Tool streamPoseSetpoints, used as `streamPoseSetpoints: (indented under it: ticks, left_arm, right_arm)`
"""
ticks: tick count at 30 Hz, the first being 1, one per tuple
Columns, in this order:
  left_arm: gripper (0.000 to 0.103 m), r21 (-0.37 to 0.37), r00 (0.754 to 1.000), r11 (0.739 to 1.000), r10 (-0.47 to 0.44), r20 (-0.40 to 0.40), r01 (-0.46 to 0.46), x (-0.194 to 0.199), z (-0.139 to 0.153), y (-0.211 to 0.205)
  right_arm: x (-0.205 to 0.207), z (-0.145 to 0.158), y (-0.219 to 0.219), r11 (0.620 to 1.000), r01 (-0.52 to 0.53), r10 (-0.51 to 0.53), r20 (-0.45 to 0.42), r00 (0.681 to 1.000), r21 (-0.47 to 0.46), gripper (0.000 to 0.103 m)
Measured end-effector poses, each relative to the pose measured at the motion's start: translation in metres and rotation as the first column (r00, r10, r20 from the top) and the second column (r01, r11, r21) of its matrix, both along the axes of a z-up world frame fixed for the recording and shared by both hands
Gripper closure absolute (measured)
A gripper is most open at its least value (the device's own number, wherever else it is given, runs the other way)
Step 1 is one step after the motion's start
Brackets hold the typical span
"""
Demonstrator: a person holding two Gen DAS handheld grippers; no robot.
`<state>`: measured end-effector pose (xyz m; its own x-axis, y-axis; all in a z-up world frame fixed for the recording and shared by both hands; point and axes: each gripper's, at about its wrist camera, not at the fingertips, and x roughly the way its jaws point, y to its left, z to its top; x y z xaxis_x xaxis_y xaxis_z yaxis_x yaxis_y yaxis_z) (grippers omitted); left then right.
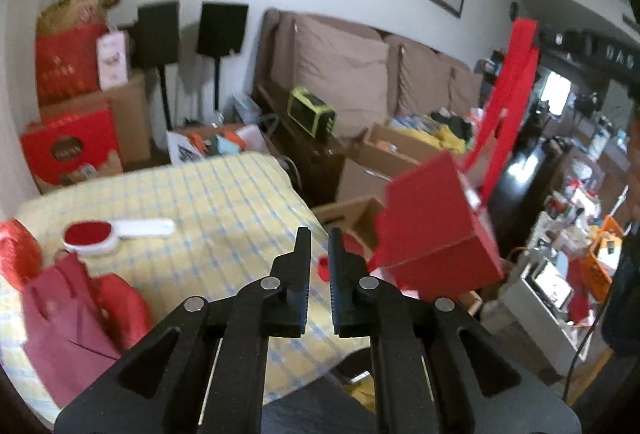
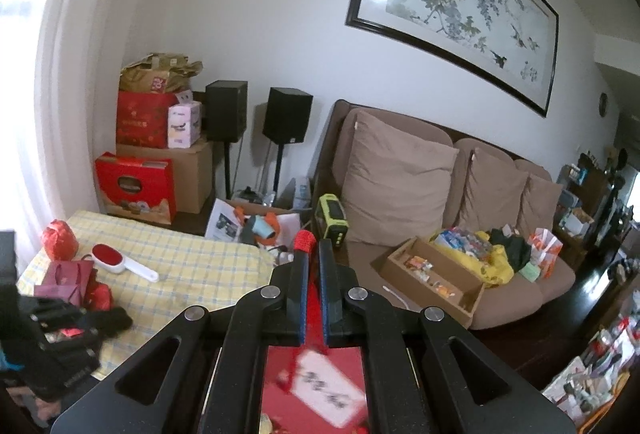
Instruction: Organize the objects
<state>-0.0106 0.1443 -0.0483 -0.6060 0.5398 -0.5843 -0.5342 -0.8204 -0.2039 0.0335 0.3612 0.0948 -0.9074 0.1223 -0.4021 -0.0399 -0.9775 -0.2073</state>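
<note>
My right gripper (image 2: 314, 258) is shut on the red cord handle (image 2: 304, 239) of a red gift bag (image 2: 316, 386), which hangs below the jaws and bears a white tag. In the left wrist view the same red gift bag (image 1: 436, 230) hangs in the air right of my left gripper (image 1: 320, 246), apart from it, past the table's right edge. The left jaws stand slightly apart with nothing between them. On the yellow checked table (image 1: 224, 202) lie a white lint brush with a red pad (image 1: 120, 232), a maroon paper bag (image 1: 68, 318) and a red pouch (image 1: 16, 254).
A brown sofa (image 2: 404, 178) with cushions stands behind, with an open cardboard box (image 2: 432, 278) and clutter on its seat. A green box (image 2: 332, 220) sits on the sofa arm. Stacked red and cardboard boxes (image 2: 136, 186) and two black speakers (image 2: 286, 116) fill the back corner.
</note>
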Motion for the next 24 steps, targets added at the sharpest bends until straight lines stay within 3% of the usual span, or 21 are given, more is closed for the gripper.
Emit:
streamPoseSetpoints:
  ticks: [1,2,3,5,7,14,18,22,24]
  left_arm:
    - [0.091,-0.004,1.0,1.0,-0.006,-0.004,0.006,0.0,-0.004,0.002]
    - [0.077,-0.014,1.0,1.0,-0.012,-0.013,0.012,-0.001,-0.008,0.003]
    - [0.052,-0.038,1.0,0.999,-0.019,-0.019,0.018,-0.003,-0.015,0.005]
    - [0.031,-0.123,0.999,0.992,-0.033,0.013,0.034,-0.008,-0.034,0.013]
    - [0.031,-0.201,0.997,0.978,-0.042,0.065,0.055,-0.013,-0.056,0.016]
    - [0.031,-0.282,0.978,0.944,-0.128,0.168,0.172,-0.011,-0.093,0.015]
    - [0.03,-0.249,0.941,0.92,-0.247,0.23,0.302,0.0,-0.105,0.017]
    - [0.03,-0.245,0.901,0.876,-0.36,0.24,0.415,0.019,-0.118,0.033]
    - [0.03,-0.209,0.887,0.871,-0.396,0.236,0.445,0.026,-0.122,0.039]
  right_arm:
    - [0.0,0.001,0.0,1.0,-0.004,0.004,0.001,1.0,0.001,0.102]
    - [-0.001,0.001,-0.001,1.0,-0.01,0.01,0.002,1.0,0.002,0.102]
    - [-0.001,0.002,-0.003,1.0,-0.021,0.021,0.004,1.0,0.004,0.102]
    - [-0.001,0.001,-0.008,0.999,-0.034,0.034,0.008,0.999,0.007,0.101]
    - [-0.001,-0.001,-0.013,0.999,-0.054,0.054,0.019,0.998,0.006,0.102]
    - [-0.009,-0.003,-0.026,0.998,-0.052,0.051,0.026,0.998,0.036,0.102]
    - [-0.009,0.002,-0.028,0.998,-0.047,0.046,0.011,0.999,0.044,0.102]
    - [-0.009,0.008,-0.036,0.997,-0.048,0.048,0.001,0.999,0.057,0.102]
    - [-0.01,0.01,-0.041,0.996,-0.054,0.054,0.0,0.999,0.067,0.102]
